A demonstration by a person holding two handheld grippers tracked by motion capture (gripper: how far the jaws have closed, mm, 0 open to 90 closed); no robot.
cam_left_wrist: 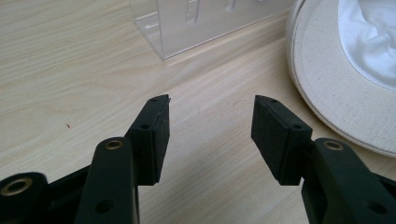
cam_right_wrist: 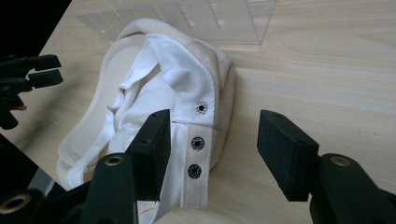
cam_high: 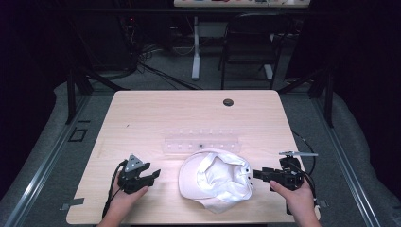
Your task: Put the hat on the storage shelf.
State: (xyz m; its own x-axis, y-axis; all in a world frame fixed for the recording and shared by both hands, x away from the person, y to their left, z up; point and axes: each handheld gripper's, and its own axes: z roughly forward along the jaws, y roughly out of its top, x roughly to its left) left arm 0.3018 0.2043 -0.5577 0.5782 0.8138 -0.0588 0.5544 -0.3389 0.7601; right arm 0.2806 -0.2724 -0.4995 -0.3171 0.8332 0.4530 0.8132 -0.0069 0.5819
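Nearest me, at the lower left of the high view, my left gripper (cam_high: 152, 174) hovers just over the counter (cam_high: 142, 118) with its jaws apart and nothing between them; in the left gripper view I see bare wood between the pads and the cream brim of the cap at the right edge. At the lower right, my right gripper (cam_high: 255, 174) points at the cap, jaws wide apart and clamped on nothing. In the right gripper view the snap strap (cam_right_wrist: 196, 163) at the cap's back lies just past my left pad, loose and not pinched.

The white baseball cap (cam_high: 215, 179) sits between the two grippers in the lower middle of the frame, upside down, its lining bunched and showing. Just beyond it, toward the centre, lies a clear acrylic rack (cam_high: 201, 144), touching or nearly touching the cap's far edge; I cannot tell which.

I judge the work to be at an early or in-between stage: the cap rests on the counter, unheld, so gripping it and setting it on or by the rack is left to do.
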